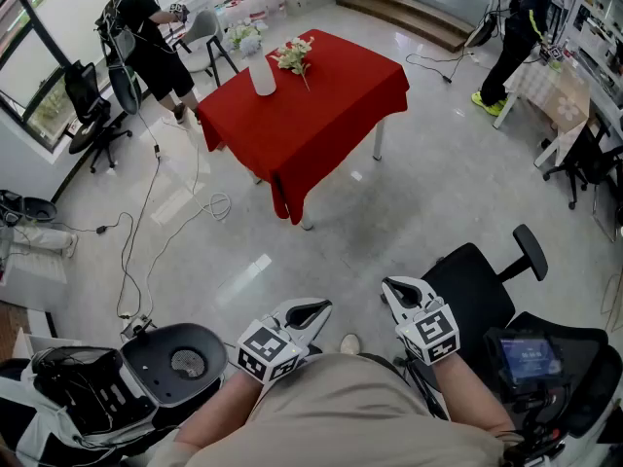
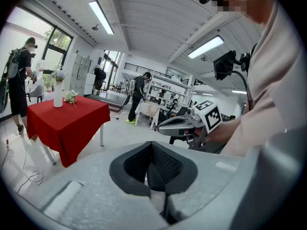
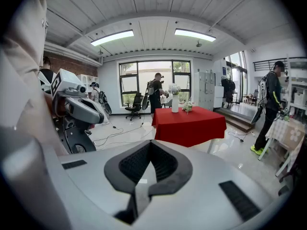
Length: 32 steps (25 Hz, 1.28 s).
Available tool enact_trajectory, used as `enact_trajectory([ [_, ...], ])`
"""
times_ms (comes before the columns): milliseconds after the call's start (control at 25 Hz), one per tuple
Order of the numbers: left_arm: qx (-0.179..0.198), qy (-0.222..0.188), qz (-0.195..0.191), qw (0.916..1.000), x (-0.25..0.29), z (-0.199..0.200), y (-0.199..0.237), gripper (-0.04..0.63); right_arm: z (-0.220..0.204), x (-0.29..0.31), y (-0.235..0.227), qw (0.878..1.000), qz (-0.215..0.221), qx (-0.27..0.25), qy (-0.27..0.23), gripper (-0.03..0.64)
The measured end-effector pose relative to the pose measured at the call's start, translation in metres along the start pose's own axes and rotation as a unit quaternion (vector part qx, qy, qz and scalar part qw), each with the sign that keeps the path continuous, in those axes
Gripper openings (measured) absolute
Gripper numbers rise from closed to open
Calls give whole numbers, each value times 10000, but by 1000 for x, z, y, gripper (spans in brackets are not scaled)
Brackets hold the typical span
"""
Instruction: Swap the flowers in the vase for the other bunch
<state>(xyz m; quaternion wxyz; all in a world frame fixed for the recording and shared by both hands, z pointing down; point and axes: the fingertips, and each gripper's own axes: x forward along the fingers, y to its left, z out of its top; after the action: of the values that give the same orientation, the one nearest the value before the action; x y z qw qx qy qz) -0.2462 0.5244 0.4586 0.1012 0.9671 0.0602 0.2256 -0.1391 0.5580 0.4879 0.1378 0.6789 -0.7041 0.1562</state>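
Two tongs, both pressed fully together and holding nothing: the left tongs [image 2: 152, 147] and the right tongs [image 3: 150, 145], held low in front of me and well apart from the red-draped counter [image 1: 321, 115]. The counter carries one container, a tall white vase [image 1: 263, 76], with a pale bunch [image 3: 173, 88] rising from its mouth; whether it holds water I cannot tell. The other bunch [image 1: 293, 56], reddish and cream, lies flat on the cloth just beside the vase. Hazards, as I judge them:

- The loose cables [image 1: 209, 205] trail across the floor near the counter and could catch a foot on the approach.
- The vase is narrow and upright, so drawing its stems out at a slant could tip it onto the cloth.
- The lying bunch is so near the vase that a sideways reach for it could knock the vase.
- A hard squeeze could crush thin stems, and a slack one could let some slip out.
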Motion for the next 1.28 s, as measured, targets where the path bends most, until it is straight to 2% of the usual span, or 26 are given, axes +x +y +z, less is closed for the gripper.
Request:
enact_trajectory([
  [400,99,-77,-64,9999,21,2,-20,8,-23,-25,-10,9999,-105,74,21,12],
  [680,-33,-84,133,9999,14,10,4,8,-19,-4,-17,9994,-20,234,242,14],
  [920,-234,-77,218,9995,30,19,58,8,-3,40,-42,9993,34,264,263,18],
  [1040,-292,-171,134,9993,44,30,97,8,8,71,-58,9990,-56,286,351,58],
  [1120,-275,-256,54,9993,55,49,128,8,21,93,-75,9986,-151,294,423,98],
  [1280,-169,-387,-169,9990,68,94,184,8,62,141,-106,9983,-254,184,500,107],
])
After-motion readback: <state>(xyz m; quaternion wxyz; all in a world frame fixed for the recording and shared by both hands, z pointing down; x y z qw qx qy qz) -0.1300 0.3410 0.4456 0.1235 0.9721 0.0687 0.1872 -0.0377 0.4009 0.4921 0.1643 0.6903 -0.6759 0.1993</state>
